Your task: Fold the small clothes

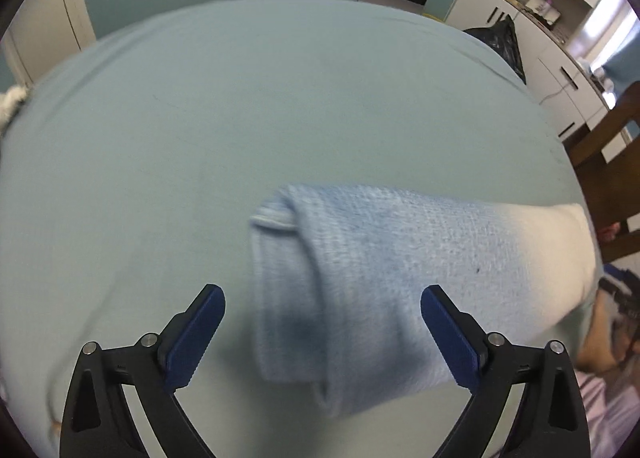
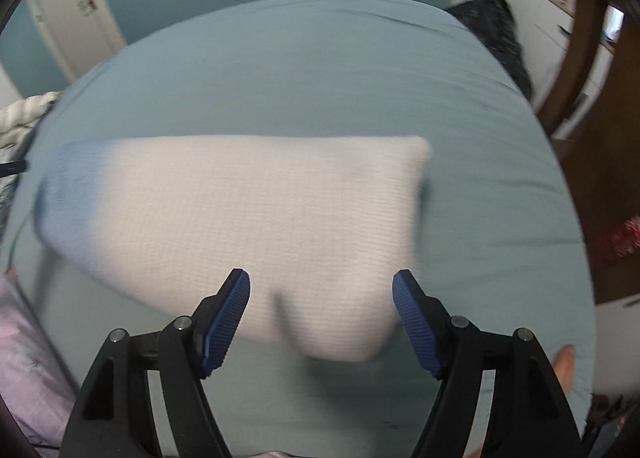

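Folded garment [image 1: 380, 278] lay on bed [image 1: 240, 118]; left gripper [image 1: 322, 334] & right gripper [image 2: 320, 322] both stood open, holding nothing. Fold step apparently done; next: set aside, fetch another item.

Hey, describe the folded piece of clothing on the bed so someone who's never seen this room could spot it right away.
Start at the big bed with the plain pale teal sheet that fills both views. Near its close edge lies the folded knit garment, a flat oblong below the open left gripper and right gripper. Its ribbed fabric fades from light blue at one end to cream at the other; nothing else there does.
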